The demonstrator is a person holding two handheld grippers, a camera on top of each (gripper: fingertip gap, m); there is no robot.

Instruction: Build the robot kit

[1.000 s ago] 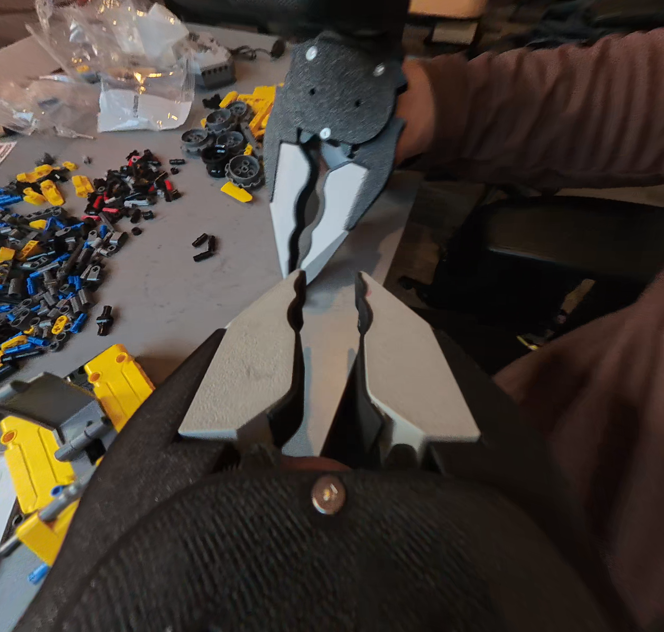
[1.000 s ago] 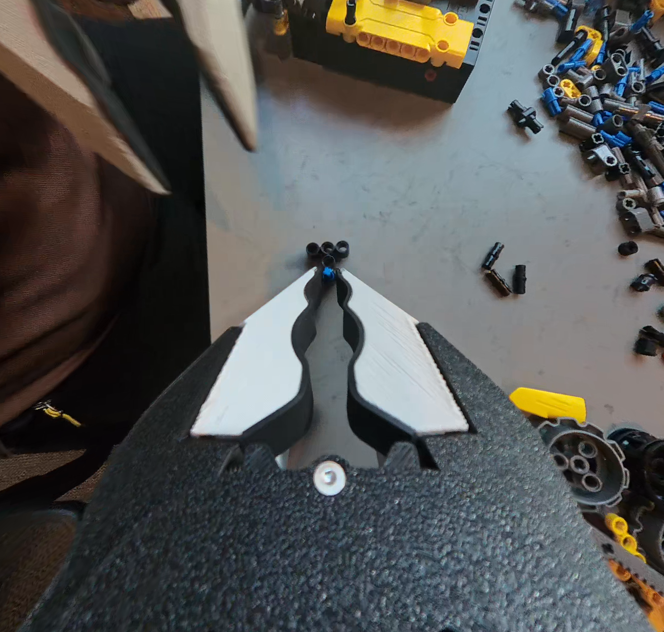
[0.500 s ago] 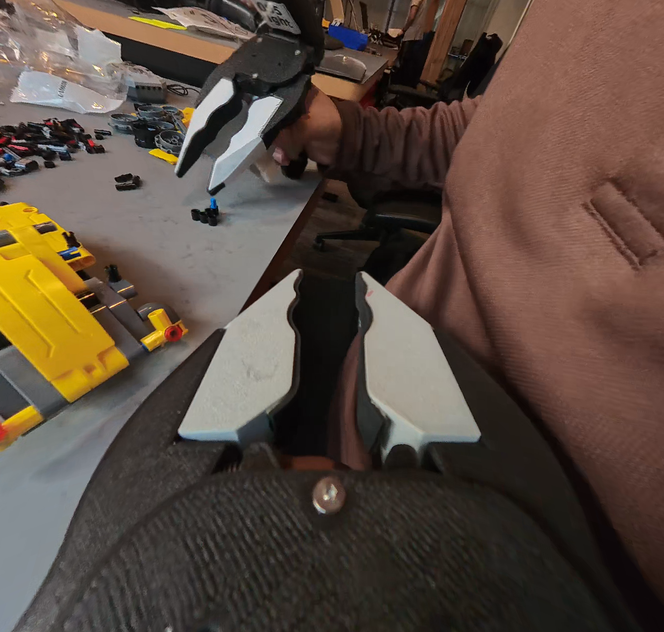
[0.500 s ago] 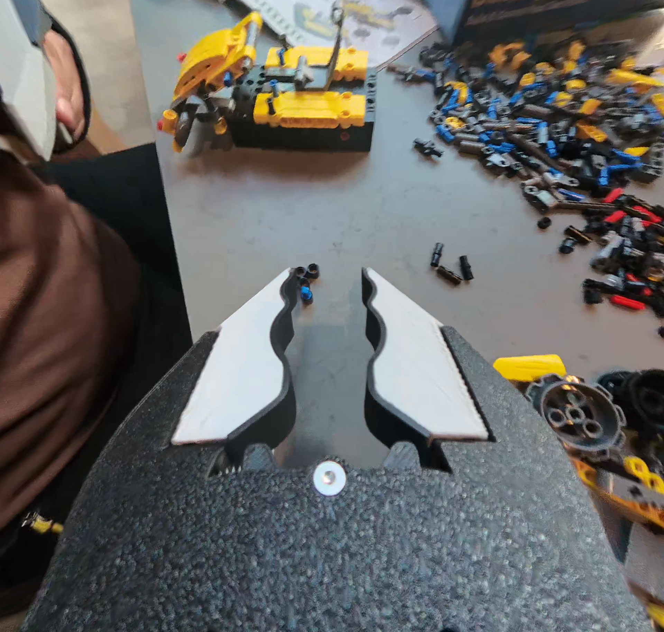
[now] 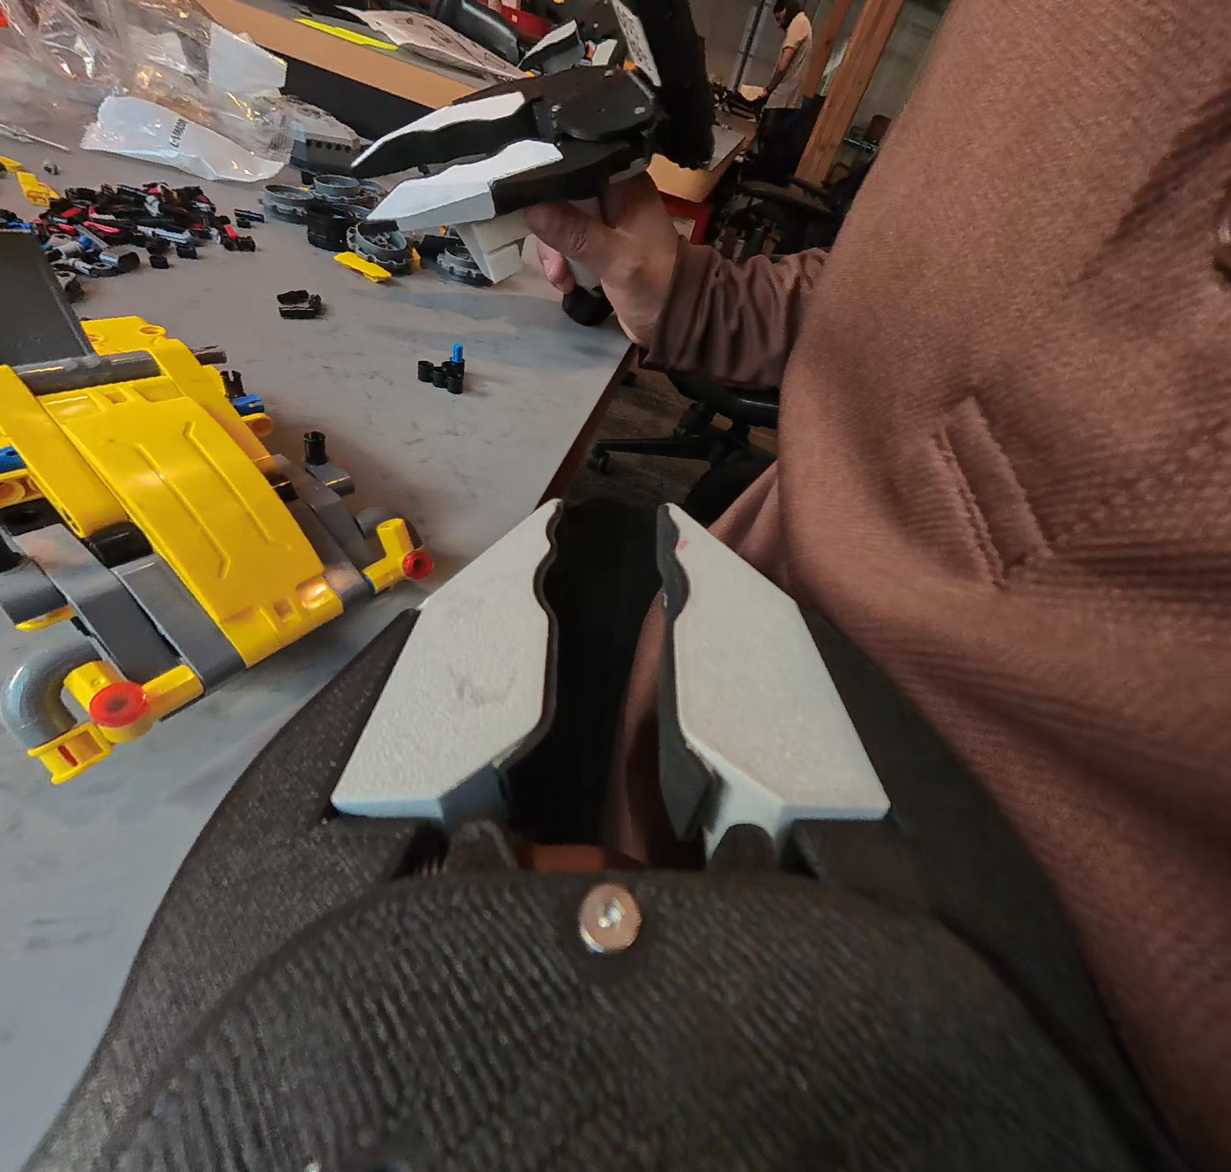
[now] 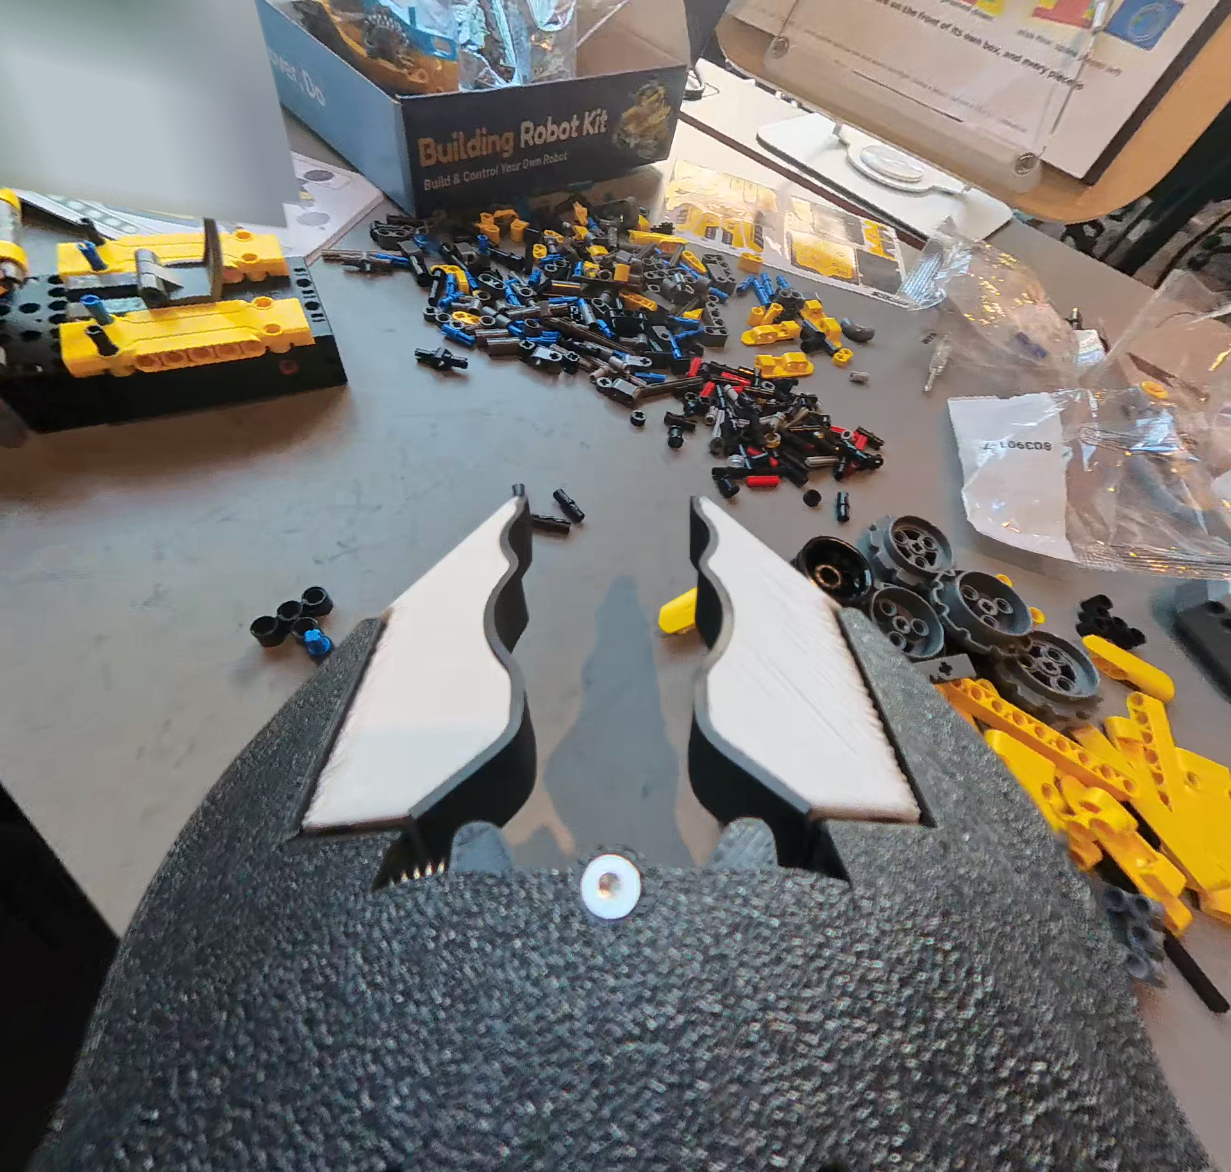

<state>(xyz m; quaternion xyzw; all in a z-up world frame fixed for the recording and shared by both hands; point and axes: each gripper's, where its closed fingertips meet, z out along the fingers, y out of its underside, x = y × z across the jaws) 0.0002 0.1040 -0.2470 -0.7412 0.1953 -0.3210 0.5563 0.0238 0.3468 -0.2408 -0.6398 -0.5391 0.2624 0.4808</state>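
A small black connector piece with a blue pin (image 6: 296, 624) lies on the grey table (image 6: 166, 574), free of both grippers; it also shows in the left wrist view (image 5: 445, 370). My right gripper (image 6: 607, 507) is open and empty, raised above the table right of that piece; it also shows in the left wrist view (image 5: 365, 189), held by a hand. My left gripper (image 5: 607, 515) is open and empty, off the table's edge beside a brown sleeve (image 5: 999, 474). A partly built yellow and black model (image 5: 166, 514) sits left of it and shows in the right wrist view (image 6: 173, 327).
A pile of small black, blue, red and yellow parts (image 6: 633, 341) covers the table's middle. Grey wheels (image 6: 932, 594) and yellow beams (image 6: 1099, 773) lie at right. A kit box (image 6: 533, 121), clear plastic bags (image 6: 1099, 440) and printed sheets (image 6: 786, 234) stand behind. Three black pins (image 6: 556, 514) lie ahead. The grippers' ends are close to 25 centimeters from one another.
My right gripper opened, let go of the black piece with the blue pin, then lifted and tilted up. My left gripper swung away toward the table edge and the sleeve.
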